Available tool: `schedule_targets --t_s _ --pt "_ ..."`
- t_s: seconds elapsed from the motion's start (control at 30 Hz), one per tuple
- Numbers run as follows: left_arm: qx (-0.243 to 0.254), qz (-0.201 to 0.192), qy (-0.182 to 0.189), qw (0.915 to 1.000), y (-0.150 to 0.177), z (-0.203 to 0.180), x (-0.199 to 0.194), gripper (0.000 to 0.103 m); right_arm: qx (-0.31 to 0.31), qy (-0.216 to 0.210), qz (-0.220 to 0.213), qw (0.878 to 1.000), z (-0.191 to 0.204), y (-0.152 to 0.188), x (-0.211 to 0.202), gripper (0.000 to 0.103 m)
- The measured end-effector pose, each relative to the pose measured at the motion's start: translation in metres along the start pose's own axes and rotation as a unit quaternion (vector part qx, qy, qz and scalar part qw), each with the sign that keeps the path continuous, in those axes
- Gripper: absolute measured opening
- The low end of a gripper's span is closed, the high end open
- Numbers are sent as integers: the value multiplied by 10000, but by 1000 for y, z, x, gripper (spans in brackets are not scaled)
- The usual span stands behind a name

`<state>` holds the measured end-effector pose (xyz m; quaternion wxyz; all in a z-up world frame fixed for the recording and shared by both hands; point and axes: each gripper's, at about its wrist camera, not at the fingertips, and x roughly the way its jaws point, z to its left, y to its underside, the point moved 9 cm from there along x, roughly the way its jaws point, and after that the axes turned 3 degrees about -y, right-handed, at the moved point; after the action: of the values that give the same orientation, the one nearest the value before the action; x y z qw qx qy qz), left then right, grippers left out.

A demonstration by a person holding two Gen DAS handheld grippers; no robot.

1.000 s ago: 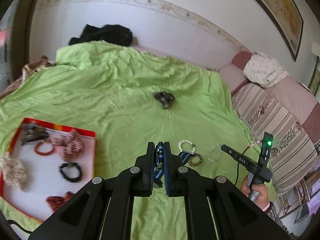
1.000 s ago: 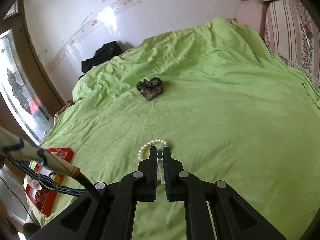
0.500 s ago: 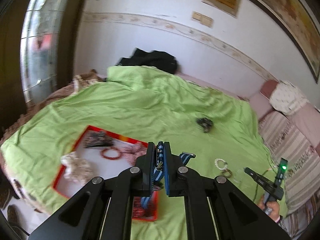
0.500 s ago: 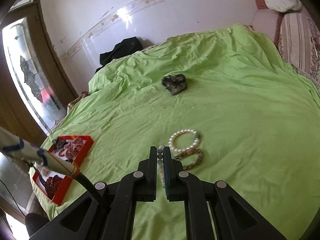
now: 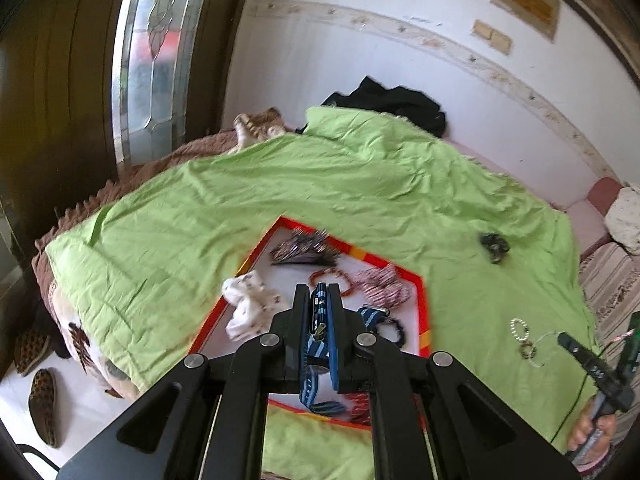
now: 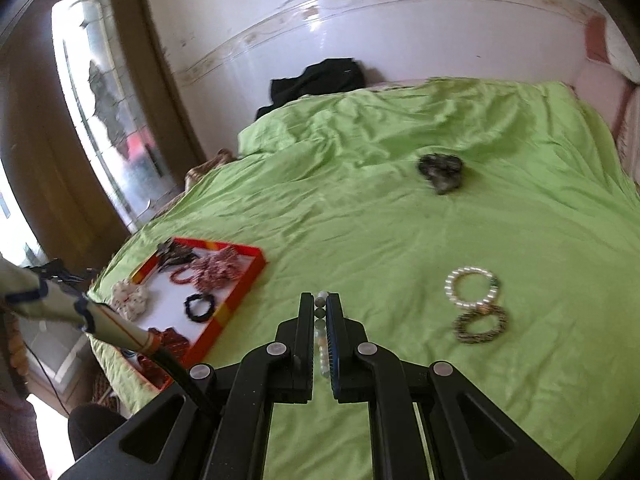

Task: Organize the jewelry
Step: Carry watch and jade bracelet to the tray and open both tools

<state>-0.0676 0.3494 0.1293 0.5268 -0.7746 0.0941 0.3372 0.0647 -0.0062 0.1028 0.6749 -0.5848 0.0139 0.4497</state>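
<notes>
My left gripper (image 5: 319, 294) is shut on a blue striped band (image 5: 316, 344) and holds it above the red-rimmed tray (image 5: 423, 292). The tray holds several scrunchies and bracelets; it also shows in the right wrist view (image 6: 256, 266). My right gripper (image 6: 320, 302) is shut on a pale beaded bracelet (image 6: 321, 336) above the green bedspread. A white pearl bracelet (image 6: 471, 287) and a dark beaded bracelet (image 6: 480, 324) lie on the bedspread to the right of it. A dark scrunchie (image 6: 441, 170) lies farther back.
The green bedspread (image 6: 360, 216) covers the bed. Black clothing (image 6: 316, 82) lies by the wall. A glass door (image 5: 148, 60) stands at the left. Slippers (image 5: 42, 404) lie on the floor beside the bed. Pillows and a striped cover (image 5: 616, 276) are at the right.
My left gripper has carried the blue band leftwards over the tray. My right gripper has lifted the pale bracelet and swung left, so the tray is nearer in its view.
</notes>
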Motion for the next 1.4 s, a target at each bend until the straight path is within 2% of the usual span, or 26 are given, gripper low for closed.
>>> schedule_targets --t_s 0.1,0.27,0.5,0.63,0.8,0.93,1.07,1.23,1.4 --pt "-28 123 -63 9999 11 11 16 8 -166 -111 118 9997 23 0 11 7" --pt "-160 253 98 9995 23 14 40 8 -357 -407 408 9977 68 0 40 7" --pt "-289 324 208 9988 40 11 68 8 -443 -1078 829 9897 148 -1 86 7" --pt "-407 271 -28 9988 41 24 76 8 -462 -1466 1110 9819 192 -2 116 7" --pt "-525 -414 -718 9952 24 49 65 8 -217 -2174 1376 9661 241 3 150 7" --pt "-499 -829 -1262 9873 12 64 56 8 -166 -2024 1661 9650 246 24 183 7" --pt "-665 -621 -1606 9828 15 83 65 8 -235 -1713 1838 9676 231 45 202 7" --pt "-1134 -226 -1869 9756 24 113 81 8 -534 -1306 1794 9736 209 52 206 7" --pt "-1228 -202 -2054 9707 28 121 84 8 -707 -1051 1725 9768 198 52 207 7"
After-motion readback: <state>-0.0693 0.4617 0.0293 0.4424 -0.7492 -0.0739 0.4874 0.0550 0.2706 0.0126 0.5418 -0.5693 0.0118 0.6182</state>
